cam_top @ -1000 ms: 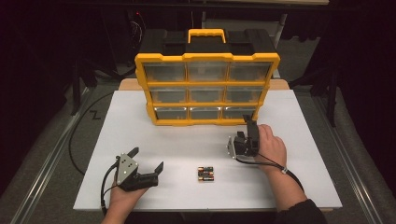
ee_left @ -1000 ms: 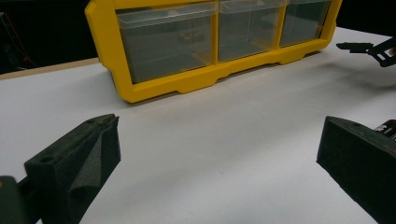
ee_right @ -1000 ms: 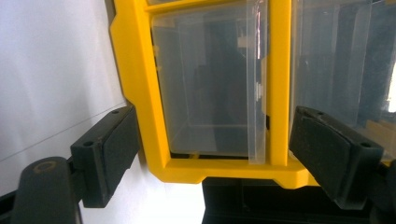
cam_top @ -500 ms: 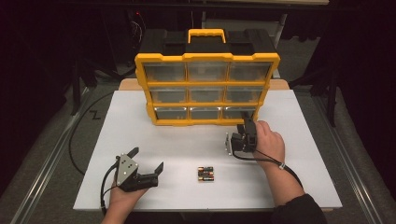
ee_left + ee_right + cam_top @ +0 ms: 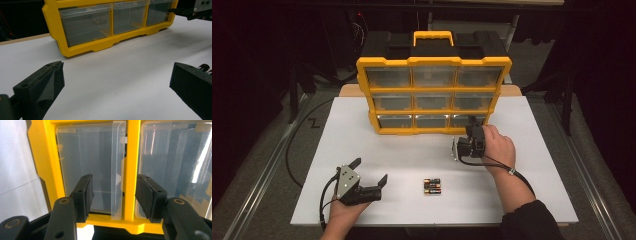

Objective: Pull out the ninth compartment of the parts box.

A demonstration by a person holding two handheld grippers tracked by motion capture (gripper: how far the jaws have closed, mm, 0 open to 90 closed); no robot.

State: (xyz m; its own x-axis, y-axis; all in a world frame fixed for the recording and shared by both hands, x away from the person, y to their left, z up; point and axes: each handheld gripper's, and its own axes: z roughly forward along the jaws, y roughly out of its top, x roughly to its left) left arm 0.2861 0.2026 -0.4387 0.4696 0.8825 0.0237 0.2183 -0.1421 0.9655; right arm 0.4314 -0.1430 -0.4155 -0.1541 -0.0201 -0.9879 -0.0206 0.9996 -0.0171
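On the white table top [image 5: 377,150], set in a dark room with black surrounds, stands a yellow drawer cabinet [image 5: 433,95] with clear drawers and a black top. Right gripper [image 5: 472,131] is at the bottom-right drawer [image 5: 467,120]; its jaws have just been closing and now straddle the drawer's clear pull tab [image 5: 117,172], pads apart from it. Left gripper [image 5: 371,172] rests near the front edge, jaws spread wide on nothing. Batteries [image 5: 432,186] lie between the hands, near the front.
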